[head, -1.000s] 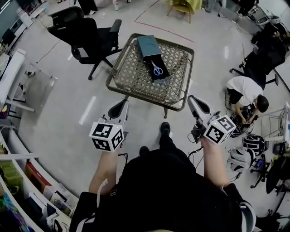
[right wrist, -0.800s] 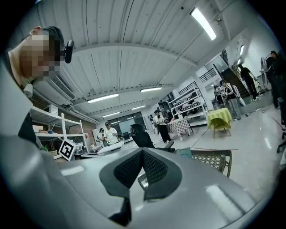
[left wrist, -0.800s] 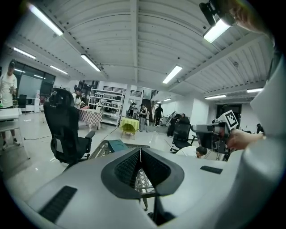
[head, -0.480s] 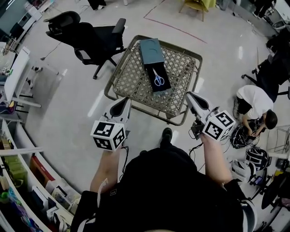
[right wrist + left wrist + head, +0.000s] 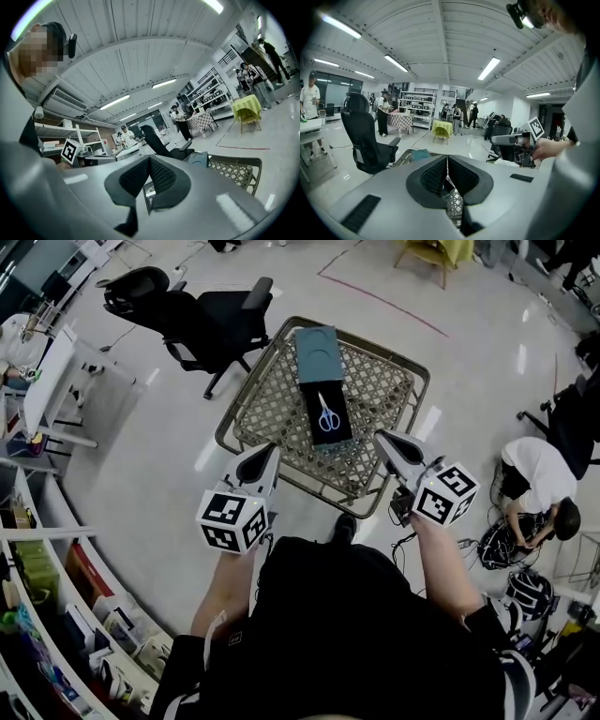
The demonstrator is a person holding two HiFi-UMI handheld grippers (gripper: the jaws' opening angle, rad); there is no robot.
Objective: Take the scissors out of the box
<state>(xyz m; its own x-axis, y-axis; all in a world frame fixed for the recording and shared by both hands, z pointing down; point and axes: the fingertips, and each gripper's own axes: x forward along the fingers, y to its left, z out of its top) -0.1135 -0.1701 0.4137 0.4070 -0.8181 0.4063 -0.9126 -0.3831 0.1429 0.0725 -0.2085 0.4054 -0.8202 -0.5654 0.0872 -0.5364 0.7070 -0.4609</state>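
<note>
Scissors (image 5: 326, 414) with blue handles lie in the black tray of an open box (image 5: 339, 433) on a lattice-top table (image 5: 281, 409). The box's teal lid (image 5: 317, 354) sits at the tray's far end and also shows in the left gripper view (image 5: 420, 153). My left gripper (image 5: 266, 455) hangs over the table's near left edge, shut and empty. My right gripper (image 5: 382, 440) is over the near right edge, also shut with nothing in it. Both are short of the box. In each gripper view the pads meet: left gripper (image 5: 447, 158), right gripper (image 5: 149, 159).
A black office chair (image 5: 202, 315) stands to the left of and beyond the table. Shelves (image 5: 56, 615) line the left side. A person (image 5: 539, 488) crouches on the floor at the right among cables and gear. A yellow chair (image 5: 431, 251) stands far back.
Both grippers have moved forward from open floor to the table's near edge. The table and box now sit closer in the head view. The jaws stayed shut.
</note>
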